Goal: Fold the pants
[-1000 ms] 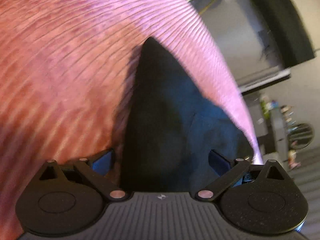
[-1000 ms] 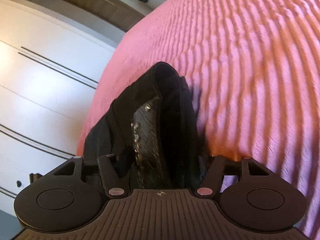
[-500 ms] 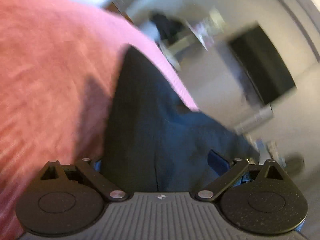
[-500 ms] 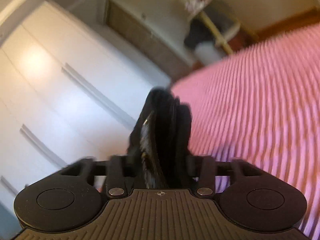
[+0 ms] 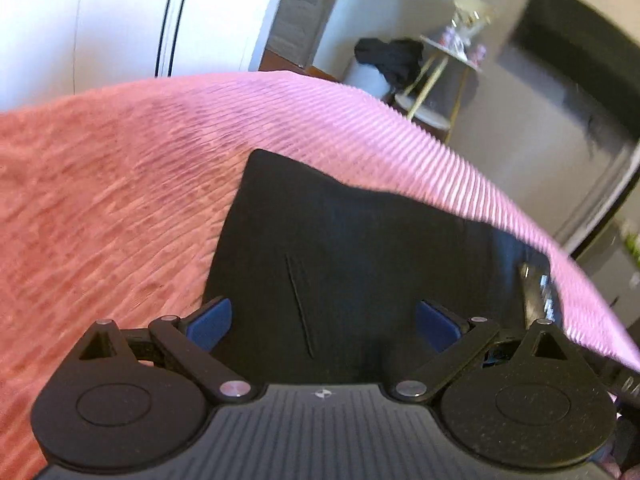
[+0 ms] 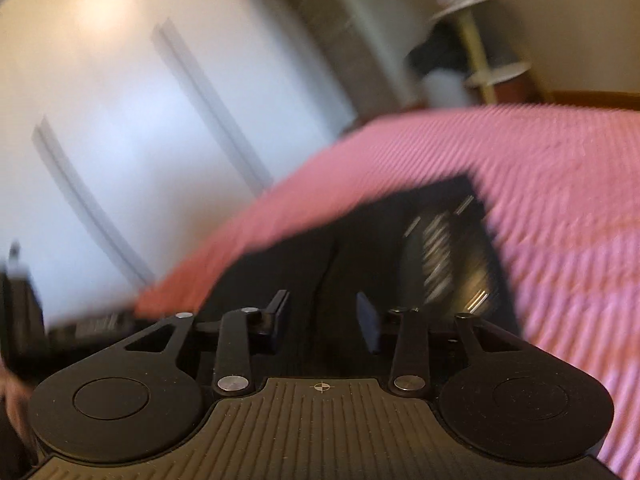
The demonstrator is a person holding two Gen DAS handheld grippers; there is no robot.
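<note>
A: Left wrist view: black folded pants (image 5: 360,264) lie flat on the pink ribbed bedspread (image 5: 120,200), near its far right edge; left claw (image 5: 324,322) stands wide apart, blue pads (image 5: 208,322) clear of the cloth on both sides, nothing pinched.

B: Right wrist view, badly smeared: same dark pants (image 6: 360,256), a shiny patterned patch (image 6: 444,248) showing toward the far corner; right claw (image 6: 324,320) has just been closing, yet a gap shows between its fingers (image 6: 370,328); the cloth lies beyond and below them, and I see no pad pressing on it; I read it as apart and empty.

A: Agreed; both claws free of the garment, both tilted down at it from above.

B: Step in hand, as I judge it: a fold has been laid and let go; the stack looks squared on its left side in the left view, a straight edge against the bedspread.

A: Background only: white wardrobe doors (image 6: 120,120), small round side table with gold legs (image 5: 432,92), dark clothing heaped on a white stool (image 5: 388,60); none of it bears on the job.

B: Next move, my guess: either one more fold, or smoothing; another fold would want both claws brought low to one short edge, closed on every layer at once, then carried over level.

A: Risk: slack cloth, layers may slide apart if only the top one is caught; cannot tell layer count from here.
</note>
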